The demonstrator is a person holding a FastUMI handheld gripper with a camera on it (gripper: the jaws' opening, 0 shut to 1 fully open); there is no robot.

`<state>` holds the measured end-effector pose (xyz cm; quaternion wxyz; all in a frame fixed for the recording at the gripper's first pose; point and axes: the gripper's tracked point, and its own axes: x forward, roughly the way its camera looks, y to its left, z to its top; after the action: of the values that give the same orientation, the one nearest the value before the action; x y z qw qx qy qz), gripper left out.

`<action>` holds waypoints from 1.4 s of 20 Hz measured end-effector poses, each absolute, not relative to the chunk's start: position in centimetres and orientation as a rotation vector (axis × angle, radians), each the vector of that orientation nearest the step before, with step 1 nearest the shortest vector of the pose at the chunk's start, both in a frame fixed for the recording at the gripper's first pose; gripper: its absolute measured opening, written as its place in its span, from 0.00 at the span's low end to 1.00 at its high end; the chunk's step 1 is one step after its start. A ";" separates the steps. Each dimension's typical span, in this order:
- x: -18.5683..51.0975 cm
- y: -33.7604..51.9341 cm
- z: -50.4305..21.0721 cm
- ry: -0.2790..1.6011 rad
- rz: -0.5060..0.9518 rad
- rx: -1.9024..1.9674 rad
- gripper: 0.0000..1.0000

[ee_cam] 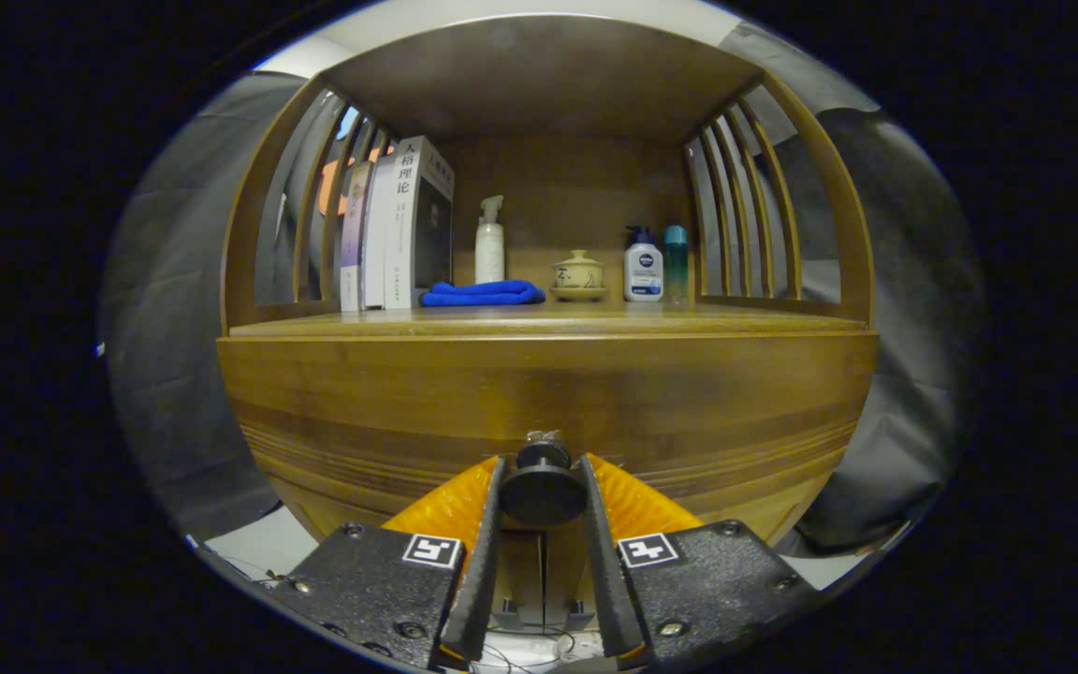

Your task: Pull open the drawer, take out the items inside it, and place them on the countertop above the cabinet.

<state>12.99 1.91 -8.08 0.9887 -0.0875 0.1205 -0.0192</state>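
A wooden cabinet fills the scene, its drawer front (548, 393) a wide brown panel below the countertop (539, 323). A round dark knob (543, 489) sticks out of the drawer front at its lower middle. My gripper (543, 468) is shut on that knob, one finger pressing each side of it. The drawer looks closed against the cabinet, and its inside is hidden.
On the countertop stand several books (396, 225) at the left, a folded blue cloth (483, 293), a white pump bottle (489, 243), a lidded ceramic cup (579, 273), a white lotion bottle (642, 267) and a teal bottle (677, 257). Slatted wooden sides and a top board enclose the shelf.
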 end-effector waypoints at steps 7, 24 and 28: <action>12.6 2.0 -8.0 0.267 -0.036 -0.163 0.42; 0.3 1.9 -7.6 0.242 -0.043 -0.132 0.41; -2.4 2.3 -8.2 0.244 -0.032 -0.137 0.40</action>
<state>-2.41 2.25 -8.15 0.9901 -0.0685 0.1216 -0.0160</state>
